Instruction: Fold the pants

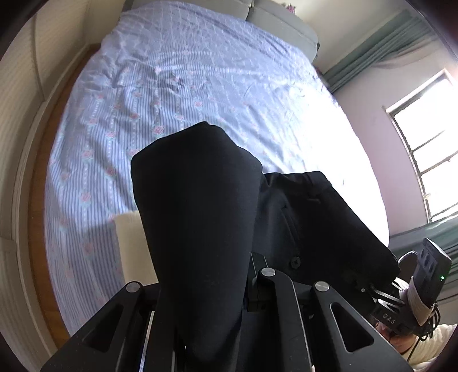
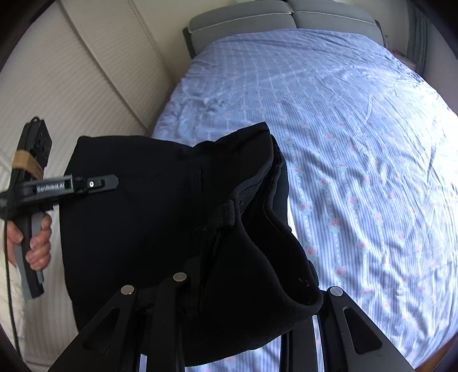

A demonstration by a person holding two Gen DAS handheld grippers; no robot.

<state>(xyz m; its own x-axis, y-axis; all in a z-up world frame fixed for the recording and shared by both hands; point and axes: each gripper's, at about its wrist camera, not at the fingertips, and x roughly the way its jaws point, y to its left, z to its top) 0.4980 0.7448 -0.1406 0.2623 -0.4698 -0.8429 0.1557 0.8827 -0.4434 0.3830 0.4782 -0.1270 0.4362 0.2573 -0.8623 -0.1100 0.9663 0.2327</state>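
Note:
Black pants (image 1: 200,206) hang in the air above the bed, held at two points. In the left wrist view the cloth drapes over my left gripper (image 1: 229,286), hiding its fingertips; it is shut on the pants. My right gripper (image 1: 369,289) shows at the lower right, clamped on the pants' edge. In the right wrist view the waistband (image 2: 252,200) bunches over my right gripper (image 2: 229,300), shut on it. My left gripper (image 2: 111,181) shows at the left, pinching the pants' (image 2: 137,217) other side.
A bed with a blue striped floral sheet (image 1: 177,94) fills both views, grey headboard (image 2: 286,14) at its far end. A cream ribbed wall panel (image 2: 71,85) runs along the bed's left. A bright window (image 1: 429,137) is on the right.

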